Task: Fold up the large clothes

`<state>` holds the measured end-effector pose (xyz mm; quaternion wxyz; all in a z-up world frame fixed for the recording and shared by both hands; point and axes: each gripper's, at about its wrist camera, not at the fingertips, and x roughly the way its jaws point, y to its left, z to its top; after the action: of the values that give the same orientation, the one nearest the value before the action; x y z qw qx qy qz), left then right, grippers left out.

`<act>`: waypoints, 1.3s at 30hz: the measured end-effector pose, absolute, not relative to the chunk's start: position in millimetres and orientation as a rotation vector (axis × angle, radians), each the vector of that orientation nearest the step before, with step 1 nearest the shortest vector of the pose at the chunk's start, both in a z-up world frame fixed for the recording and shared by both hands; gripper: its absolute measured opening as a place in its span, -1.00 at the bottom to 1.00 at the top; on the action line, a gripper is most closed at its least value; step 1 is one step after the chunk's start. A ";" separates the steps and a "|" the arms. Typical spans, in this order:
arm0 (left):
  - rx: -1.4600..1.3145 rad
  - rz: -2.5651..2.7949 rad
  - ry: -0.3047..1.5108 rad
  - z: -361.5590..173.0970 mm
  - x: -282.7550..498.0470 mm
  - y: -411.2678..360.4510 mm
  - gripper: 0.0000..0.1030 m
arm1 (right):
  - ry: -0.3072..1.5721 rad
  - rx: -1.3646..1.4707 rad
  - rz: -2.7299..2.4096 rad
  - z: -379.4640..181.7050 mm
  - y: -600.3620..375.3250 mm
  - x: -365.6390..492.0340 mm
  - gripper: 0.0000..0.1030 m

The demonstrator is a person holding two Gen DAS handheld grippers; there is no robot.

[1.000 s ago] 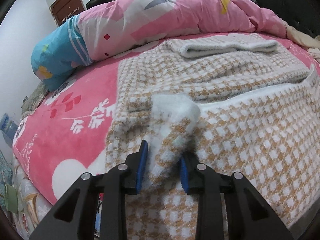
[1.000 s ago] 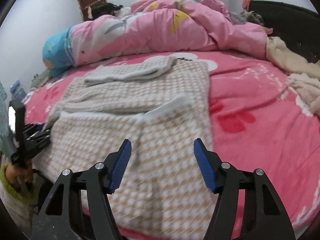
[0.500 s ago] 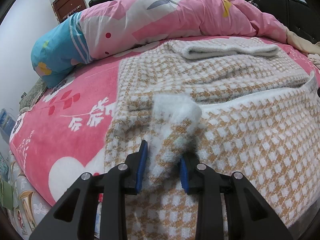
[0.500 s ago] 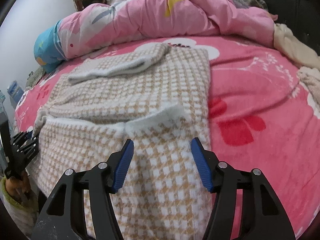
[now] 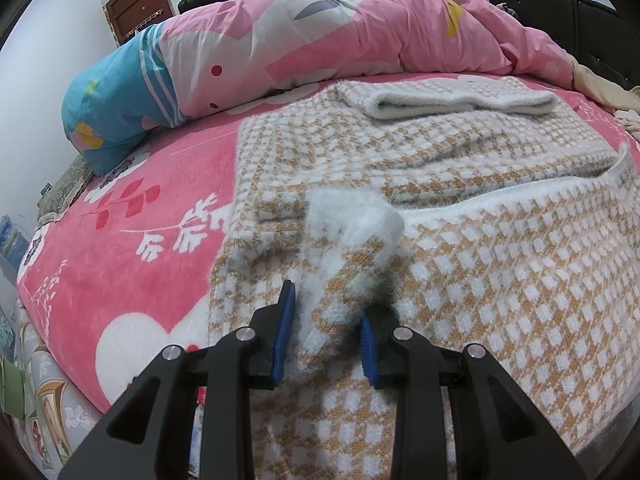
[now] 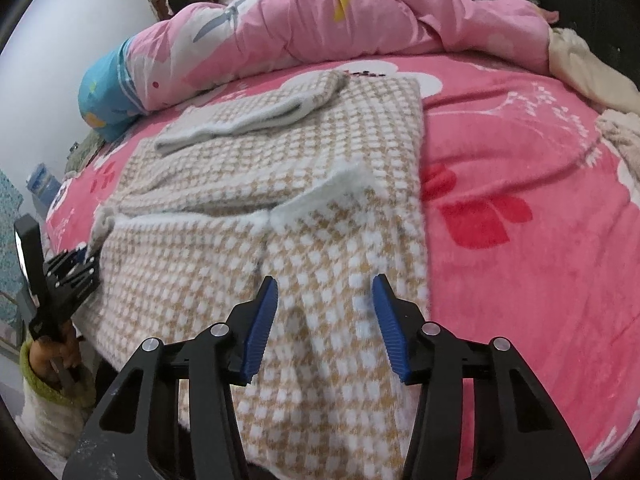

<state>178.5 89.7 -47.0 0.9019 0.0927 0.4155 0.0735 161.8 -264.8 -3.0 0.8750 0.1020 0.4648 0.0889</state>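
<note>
A large tan-and-white checked knit garment (image 5: pixel 500 248) lies spread on the pink bed, its sleeves folded across it; it also shows in the right wrist view (image 6: pixel 304 184). My left gripper (image 5: pixel 326 330) is shut on the garment's near left corner, whose white fluffy edge (image 5: pixel 352 220) sticks up between the blue pads. My right gripper (image 6: pixel 326 316) is open, low over the garment's near right part, with a raised ridge of fabric between its fingers (image 6: pixel 260 320). The left gripper also shows at the left edge of the right wrist view (image 6: pixel 72 276).
A pink quilt (image 5: pixel 360 36) with a blue pillow (image 5: pixel 112 108) is piled at the back of the bed. The pink flowered bedsheet (image 6: pixel 520 184) lies bare to the right. Cream clothes (image 6: pixel 588 68) sit at the far right. A dark headboard (image 5: pixel 568 20) stands behind.
My right gripper has moved forward and down onto the garment and its jaws have narrowed somewhat. My left gripper keeps its hold on the corner and has shifted only slightly.
</note>
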 end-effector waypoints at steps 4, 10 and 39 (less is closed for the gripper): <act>0.190 0.152 0.860 -46.8 178.3 90.0 -0.46 | 0.961 0.211 0.180 -4.6 -262.5 175.6 -0.08; 0.192 0.153 0.858 -46.9 178.0 90.0 -0.46 | 0.989 0.183 0.200 -3.9 -253.2 171.8 -0.08; 0.192 0.154 0.856 -46.9 177.1 90.0 -0.46 | 1.015 0.090 0.254 -0.3 -238.5 156.6 -0.32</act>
<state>177.1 90.0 -46.9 0.9024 0.0926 0.4141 0.0745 156.6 -238.5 -0.3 0.8653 0.0429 0.4844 0.1211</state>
